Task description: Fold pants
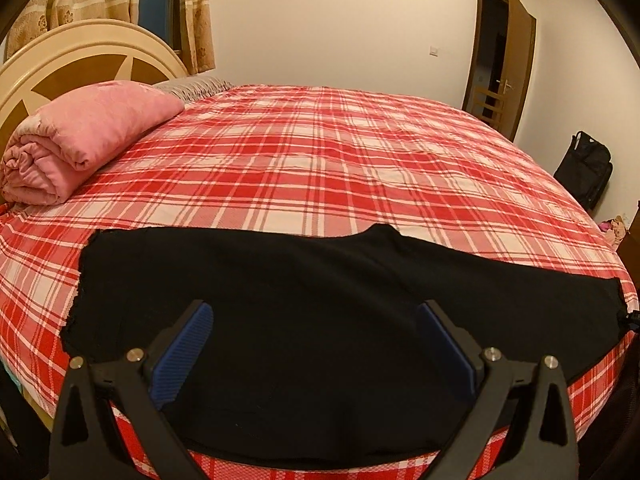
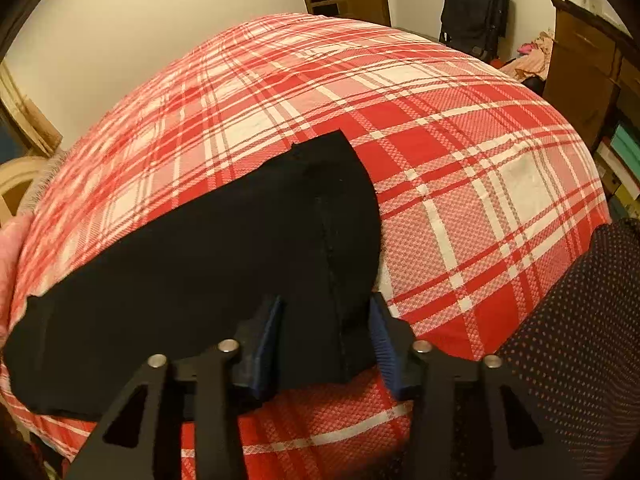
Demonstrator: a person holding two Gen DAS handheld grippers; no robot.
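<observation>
Left gripper [image 1: 316,320]: sitting at the bottom centre of the left wrist view, its jaws standing wide apart and released, blue pads [image 1: 200,322] hovering over the dark cloth with nothing pinched between them
Right gripper [image 2: 326,312]: showing at the bottom centre of the right wrist view, jaws partly closed around a raised end of the cloth; whether the pads are actually pressing on it I cannot tell
Pants [image 1: 280,280]: lying flat as a wide black band across the lower half of the left wrist view, near the front edge of the bed, looking smooth and matte, with a seam running down the end by the right gripper
Bed sheet [image 1: 320,152]: spreading red and white plaid under the pants
Pink quilt [image 1: 80,144]: resting rolled at mid left
Headboard [image 1: 60,68]: rising behind it
Door [image 1: 516,64]: standing open at upper right
Black bag [image 1: 584,172]: leaning at the far right wall
</observation>
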